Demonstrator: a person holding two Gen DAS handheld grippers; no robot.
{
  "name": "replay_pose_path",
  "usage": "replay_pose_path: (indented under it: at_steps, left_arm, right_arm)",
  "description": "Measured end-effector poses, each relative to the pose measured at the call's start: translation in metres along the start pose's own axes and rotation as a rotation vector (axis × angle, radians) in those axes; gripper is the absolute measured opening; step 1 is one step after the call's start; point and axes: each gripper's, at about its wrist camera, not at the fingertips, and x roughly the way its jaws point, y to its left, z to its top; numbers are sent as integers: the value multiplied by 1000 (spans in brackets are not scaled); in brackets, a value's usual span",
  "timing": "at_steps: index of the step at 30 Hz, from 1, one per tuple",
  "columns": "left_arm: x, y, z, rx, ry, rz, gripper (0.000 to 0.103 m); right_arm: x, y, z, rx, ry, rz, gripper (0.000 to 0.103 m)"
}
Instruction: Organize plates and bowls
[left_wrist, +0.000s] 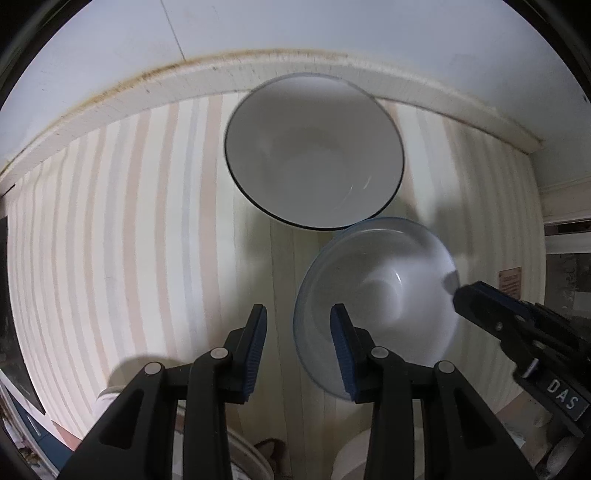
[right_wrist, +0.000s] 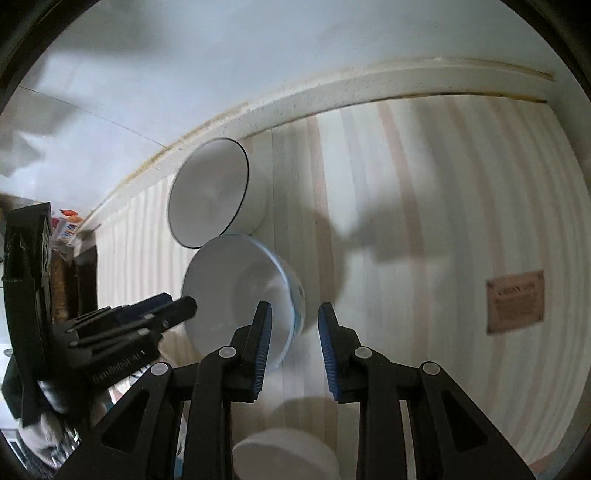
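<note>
Both my claws stand partly spread, pinching nothing: left gripper (left_wrist: 298, 345) hangs straight down over the pale striped tablecloth (left_wrist: 129, 221), right gripper (right_wrist: 295, 343) tilts down beside it. The shallow white bowl with a pale blue rim (left_wrist: 376, 299) sits under my left claw's right-hand finger and just left of my right claw; I judge both equally near. Beyond it, touching or nearly so, sits the deeper white bowl with a dark rim (left_wrist: 314, 155), near the table's far edge.

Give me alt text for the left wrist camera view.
Looking down on a striped tablecloth: a white bowl with a dark rim and, nearer, a blue-rimmed bowl against it. The left gripper hangs open and empty, one finger over the blue-rimmed bowl's edge; the right gripper reaches in from the right.
</note>
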Motion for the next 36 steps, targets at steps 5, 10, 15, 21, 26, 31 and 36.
replay_pose_path:
  at_steps: [5, 10, 15, 21, 26, 31, 36]
  left_arm:
    - [14, -3, 2, -3, 18, -36, 23]
    - [15, -5, 0, -11, 0, -44, 19]
    - [2, -8, -5, 8, -10, -40, 19]
    - [-25, -10, -19, 31, -26, -59, 19]
    - [-48, -16, -37, 62, -47, -77, 19]
    - [-70, -21, -62, 95, -63, -98, 19]
    - [-83, -26, -92, 130, -72, -111, 19]
  right_arm:
    - [35, 0, 10, -4, 66, -7, 28]
    - [52, 3, 11, -16, 89, -12, 12]
    - [51, 5, 7, -19, 92, -24, 12]
    - [32, 13, 2, -29, 72, -28, 12]
    - [2, 18, -10, -41, 49, -26, 12]
    - [-27, 28, -33, -65, 30, -46, 12]
    - [-55, 27, -66, -63, 18, -50, 12]
